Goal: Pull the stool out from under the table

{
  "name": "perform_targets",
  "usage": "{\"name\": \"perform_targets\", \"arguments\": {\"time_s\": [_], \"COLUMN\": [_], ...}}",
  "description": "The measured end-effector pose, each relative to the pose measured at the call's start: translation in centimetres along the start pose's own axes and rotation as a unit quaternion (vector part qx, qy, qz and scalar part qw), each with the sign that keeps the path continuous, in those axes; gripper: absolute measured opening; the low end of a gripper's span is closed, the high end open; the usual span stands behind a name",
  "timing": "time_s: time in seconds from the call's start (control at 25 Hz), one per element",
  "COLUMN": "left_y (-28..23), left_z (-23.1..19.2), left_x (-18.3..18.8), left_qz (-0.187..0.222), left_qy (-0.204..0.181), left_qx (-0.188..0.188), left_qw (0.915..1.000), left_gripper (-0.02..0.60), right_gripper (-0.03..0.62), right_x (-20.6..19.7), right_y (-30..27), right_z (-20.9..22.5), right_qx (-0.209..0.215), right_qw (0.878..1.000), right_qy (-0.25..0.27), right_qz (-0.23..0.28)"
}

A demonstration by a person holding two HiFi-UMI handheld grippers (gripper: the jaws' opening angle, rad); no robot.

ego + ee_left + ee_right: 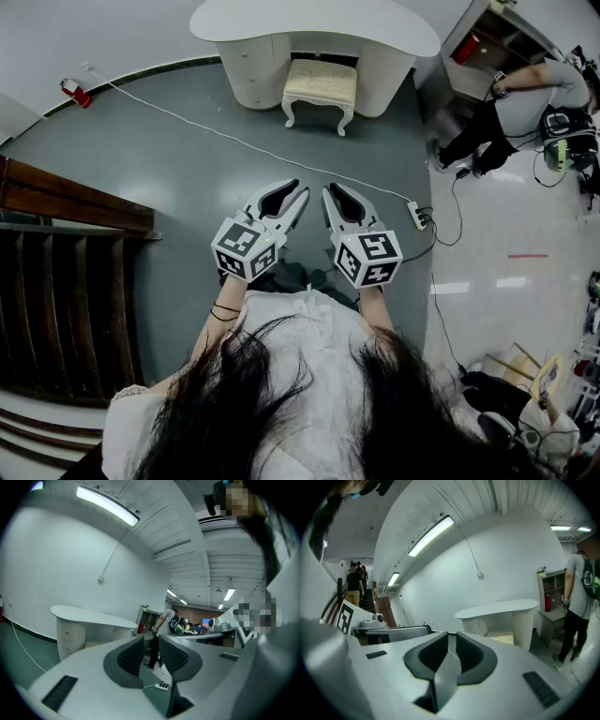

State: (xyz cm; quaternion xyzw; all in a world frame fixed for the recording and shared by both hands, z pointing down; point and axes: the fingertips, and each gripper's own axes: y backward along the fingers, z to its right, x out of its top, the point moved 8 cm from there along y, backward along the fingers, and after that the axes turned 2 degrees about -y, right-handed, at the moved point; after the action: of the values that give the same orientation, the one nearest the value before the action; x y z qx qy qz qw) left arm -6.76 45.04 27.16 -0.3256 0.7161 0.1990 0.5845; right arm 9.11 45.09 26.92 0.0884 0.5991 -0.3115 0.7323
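A cream cushioned stool (320, 87) with curved white legs stands tucked under the white kidney-shaped table (314, 23), far ahead across the grey floor. My left gripper (298, 194) and right gripper (330, 194) hover side by side in front of me, well short of the stool. Both are shut with nothing between the pads. In the left gripper view the left gripper (151, 654) points level, with the table (93, 617) off to its left. The right gripper (449, 649) points toward the table (501, 607), and the stool's cushion (502, 638) shows beneath it.
A white cable runs across the floor to a power strip (417, 217) just right of the grippers. A person (525, 94) bends at a shelf unit (483, 42) on the right. A dark wooden stair railing (75, 272) fills the left. A red extinguisher (75, 92) sits by the wall.
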Motion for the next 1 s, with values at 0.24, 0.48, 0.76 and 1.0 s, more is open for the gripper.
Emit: {"name": "perform_targets", "arguments": {"time_s": [0.24,0.48,0.76,1.0], "left_y": [0.0,1.3,0.2,0.9], "left_z": [-1.9,-4.5,-9.1,-11.8], "left_x": [0.2,1.0,1.9,0.9], "left_qz": [-0.001,0.001,-0.002,-0.019], "left_qy": [0.005,0.013,0.001,0.016], "left_qx": [-0.006,-0.016,-0.026,-0.038], "left_qw": [1.0000,0.9998,0.9997,0.9990], "left_gripper": [0.107,0.107,0.107,0.107], "right_gripper": [0.066,0.067,0.067,0.067], "right_x": [-0.2,0.0,0.8,-0.5], "right_y": [-1.9,-3.6,-7.6,-8.8], "right_z": [-0.4,-1.9,-1.7,-2.8], "right_qx": [-0.005,-0.015,-0.029,-0.048], "right_qw": [1.000,0.999,0.999,0.998], "right_qy": [-0.012,-0.028,-0.040,-0.035], "right_qz": [-0.005,-0.002,0.008,-0.002]}}
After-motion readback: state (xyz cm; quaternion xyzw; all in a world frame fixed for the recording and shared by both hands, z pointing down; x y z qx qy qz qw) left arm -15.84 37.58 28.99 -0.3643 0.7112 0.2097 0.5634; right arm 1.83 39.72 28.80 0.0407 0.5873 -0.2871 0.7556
